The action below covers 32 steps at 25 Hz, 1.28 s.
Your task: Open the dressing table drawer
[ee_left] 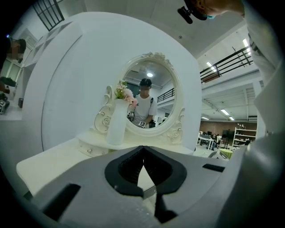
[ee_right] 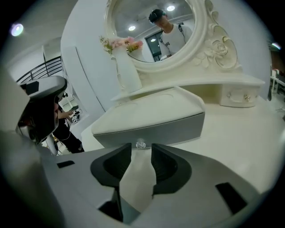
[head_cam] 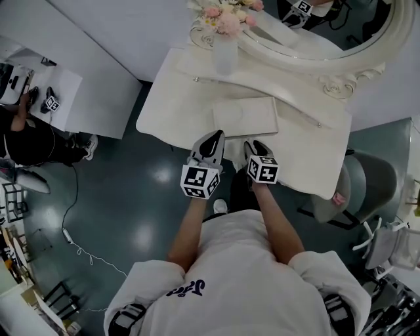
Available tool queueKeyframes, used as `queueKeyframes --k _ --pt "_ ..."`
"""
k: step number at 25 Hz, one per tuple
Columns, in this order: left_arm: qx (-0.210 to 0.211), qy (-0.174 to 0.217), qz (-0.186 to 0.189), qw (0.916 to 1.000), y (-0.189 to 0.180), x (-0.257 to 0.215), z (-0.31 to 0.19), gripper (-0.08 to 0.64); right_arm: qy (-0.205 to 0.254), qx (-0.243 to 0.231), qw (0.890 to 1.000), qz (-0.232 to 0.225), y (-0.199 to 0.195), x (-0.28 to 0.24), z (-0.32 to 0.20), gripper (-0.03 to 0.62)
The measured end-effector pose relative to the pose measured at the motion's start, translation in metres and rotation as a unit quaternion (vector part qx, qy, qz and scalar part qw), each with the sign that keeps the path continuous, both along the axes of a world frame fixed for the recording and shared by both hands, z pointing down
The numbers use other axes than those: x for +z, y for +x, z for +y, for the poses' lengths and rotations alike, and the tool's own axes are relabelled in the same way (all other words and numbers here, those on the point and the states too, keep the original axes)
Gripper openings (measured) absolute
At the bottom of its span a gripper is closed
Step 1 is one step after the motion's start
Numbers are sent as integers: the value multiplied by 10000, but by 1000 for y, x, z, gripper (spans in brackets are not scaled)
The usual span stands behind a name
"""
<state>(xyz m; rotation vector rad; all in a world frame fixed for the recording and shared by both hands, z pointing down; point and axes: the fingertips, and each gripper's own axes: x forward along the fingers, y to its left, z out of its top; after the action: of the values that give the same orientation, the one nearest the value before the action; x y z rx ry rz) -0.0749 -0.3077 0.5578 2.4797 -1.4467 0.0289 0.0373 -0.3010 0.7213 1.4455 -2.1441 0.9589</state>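
The right gripper [ee_right: 141,152] is holding its jaws wide, nothing clamped, and the small clear knob [ee_right: 140,144] is sitting just ahead of the gap, in line with it. The left gripper [ee_left: 143,149] is keeping its jaws together at the tips, with nothing between them.

Both are hovering over the near edge of a cream tabletop [head_cam: 169,113], side by side, near each other but apart. The drawer [head_cam: 245,115] is lying at the middle of that top, just beyond the two grippers.

Further back a white vase [head_cam: 225,56] of pink flowers [head_cam: 226,20] is standing beside the oval mirror [head_cam: 341,29] with its carved scroll frame. Below, a dark, glossy floor [head_cam: 131,216] is catching the ceiling lights, a grey chair [head_cam: 369,178] is waiting at the right, and someone in dark clothes is sitting at a white desk [head_cam: 98,98] far left.

Only the right gripper view is showing the drawer's grey front and its knob; the head view is giving just its pale lid with a shallow rectangular recess. The left gripper view is missing the drawer and is looking at the vase and mirror, where a person in a white top is reflected.
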Motion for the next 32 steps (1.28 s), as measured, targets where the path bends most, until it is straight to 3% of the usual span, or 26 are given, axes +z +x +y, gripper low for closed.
queueKeyframes --k 17,21,32 --pt "-181 -343 187 9991 -5 20 -24 15 -354 -143 9990 238 -7 18 -15 114" --pt "-221 -328 179 9991 -7 20 -27 15 -372 -202 9986 314 -8 19 -15 68" --pt "-48 -297 168 9994 -7 15 -20 15 -393 3 9986 352 -9 19 -16 67"
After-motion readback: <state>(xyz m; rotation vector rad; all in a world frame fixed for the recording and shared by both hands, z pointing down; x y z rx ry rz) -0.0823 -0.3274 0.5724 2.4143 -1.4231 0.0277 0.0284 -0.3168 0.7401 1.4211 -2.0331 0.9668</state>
